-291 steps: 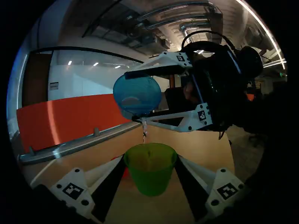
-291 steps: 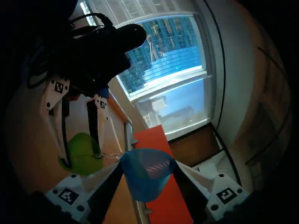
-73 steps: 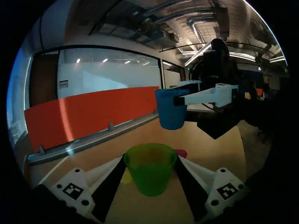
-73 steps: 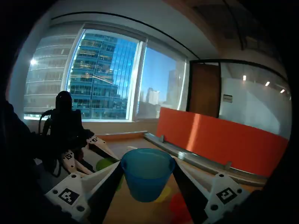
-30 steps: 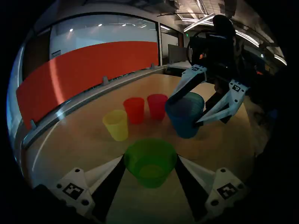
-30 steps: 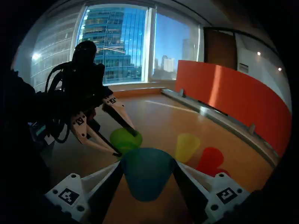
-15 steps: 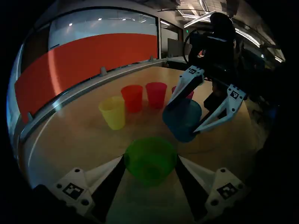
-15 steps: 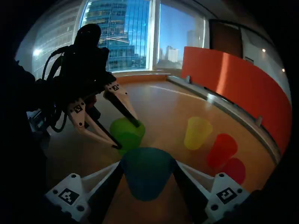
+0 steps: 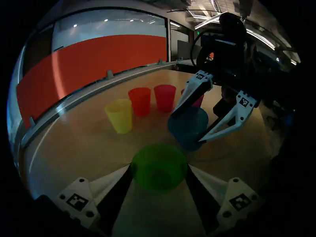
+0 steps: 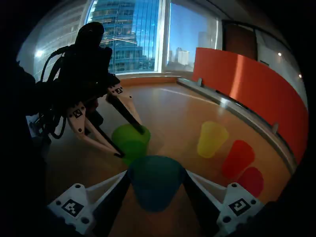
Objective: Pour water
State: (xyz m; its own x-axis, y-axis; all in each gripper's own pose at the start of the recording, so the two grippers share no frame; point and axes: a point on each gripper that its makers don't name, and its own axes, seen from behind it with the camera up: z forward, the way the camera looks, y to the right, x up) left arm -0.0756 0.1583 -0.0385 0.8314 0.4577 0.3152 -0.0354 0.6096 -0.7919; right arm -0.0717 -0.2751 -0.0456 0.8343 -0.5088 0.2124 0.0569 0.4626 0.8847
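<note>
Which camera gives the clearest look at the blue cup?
The left gripper view: the blue cup shows nearly whole, from outside, clamped between the right gripper's fingers. The right gripper view shows the cup close up, from above its rim.

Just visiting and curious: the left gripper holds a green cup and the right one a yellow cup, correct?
Not quite: the right gripper holds a blue cup, as the right gripper view shows; the yellow cup stands free on the table. The left gripper does hold the green cup.
</note>
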